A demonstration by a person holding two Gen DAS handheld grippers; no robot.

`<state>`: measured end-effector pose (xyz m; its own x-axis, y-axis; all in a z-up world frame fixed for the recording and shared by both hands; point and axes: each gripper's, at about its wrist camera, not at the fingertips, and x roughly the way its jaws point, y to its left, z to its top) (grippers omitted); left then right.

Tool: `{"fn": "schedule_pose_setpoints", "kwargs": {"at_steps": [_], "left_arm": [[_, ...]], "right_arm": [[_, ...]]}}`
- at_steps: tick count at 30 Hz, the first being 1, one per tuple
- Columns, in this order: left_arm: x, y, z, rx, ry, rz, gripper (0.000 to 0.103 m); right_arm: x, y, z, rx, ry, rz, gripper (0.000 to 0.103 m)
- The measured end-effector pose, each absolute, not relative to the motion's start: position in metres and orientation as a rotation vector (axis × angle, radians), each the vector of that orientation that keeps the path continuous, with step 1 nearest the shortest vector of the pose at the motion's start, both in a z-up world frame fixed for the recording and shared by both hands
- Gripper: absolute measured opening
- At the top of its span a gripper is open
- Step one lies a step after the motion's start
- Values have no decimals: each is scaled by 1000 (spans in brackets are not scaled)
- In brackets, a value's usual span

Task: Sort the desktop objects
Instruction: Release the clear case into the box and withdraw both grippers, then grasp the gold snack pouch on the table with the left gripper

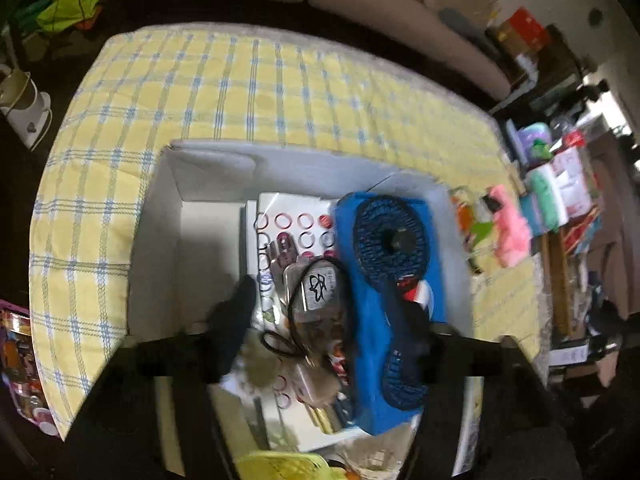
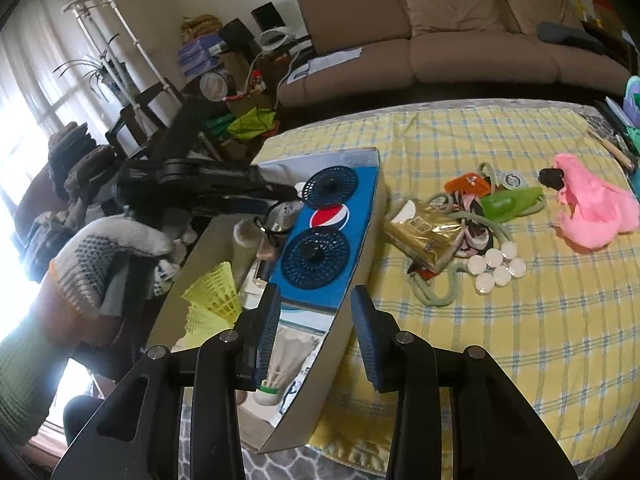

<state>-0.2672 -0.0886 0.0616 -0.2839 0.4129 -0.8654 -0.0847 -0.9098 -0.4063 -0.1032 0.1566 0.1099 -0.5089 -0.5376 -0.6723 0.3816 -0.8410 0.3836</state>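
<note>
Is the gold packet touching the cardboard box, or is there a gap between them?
Apart. The right wrist view shows yellow cloth between the gold packet and the cardboard box wall.

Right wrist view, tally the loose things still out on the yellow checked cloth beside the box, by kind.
Small white round discs: 7
Gold foil packet: 1
Pink fluffy item: 1
Green plastic piece: 1
Orange plastic piece: 1
Small round tin: 1
Greenish cord: 1
Total: 13

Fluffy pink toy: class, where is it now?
In the right wrist view, the fluffy pink toy lies far right on the yellow checked tablecloth, beyond the green plastic bottle.
</note>
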Motion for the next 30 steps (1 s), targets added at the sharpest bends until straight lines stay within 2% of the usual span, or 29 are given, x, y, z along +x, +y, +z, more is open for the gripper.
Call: {"fn": "schedule_pose_setpoints", "kwargs": {"at_steps": [2, 3, 6, 8, 10, 12, 15, 22, 30], "left_arm": [[-256, -95, 76, -1605, -431, 2283, 72], [-251, -97, 83, -1583, -437, 2293, 76], [-225, -102, 104, -1515, -423, 2314, 78], [-208, -105, 114, -1480, -409, 2320, 82], [-185, -109, 124, -1441, -394, 2325, 88], [-163, -111, 129, -1414, -369, 2342, 97], [-139, -107, 134, -1390, -332, 2342, 100], [-103, -75, 132, -1350, -204, 2318, 103], [-99, -3, 129, -1332, 46, 2285, 103]], "right_arm": [[-101, 156, 111, 1125, -257, -2340, 46], [-100, 155, 112, 1122, -256, -2338, 47], [-94, 151, 115, 1112, -242, -2339, 50], [-88, 147, 118, 1103, -220, -2346, 56], [-81, 145, 121, 1089, -185, -2364, 67], [-77, 146, 123, 1078, -167, -2379, 74], [-69, 152, 126, 1073, -148, -2408, 82], [-51, 180, 120, 1096, -96, -2503, 84], [-50, 239, 102, 1119, -200, -2576, 86]]}}
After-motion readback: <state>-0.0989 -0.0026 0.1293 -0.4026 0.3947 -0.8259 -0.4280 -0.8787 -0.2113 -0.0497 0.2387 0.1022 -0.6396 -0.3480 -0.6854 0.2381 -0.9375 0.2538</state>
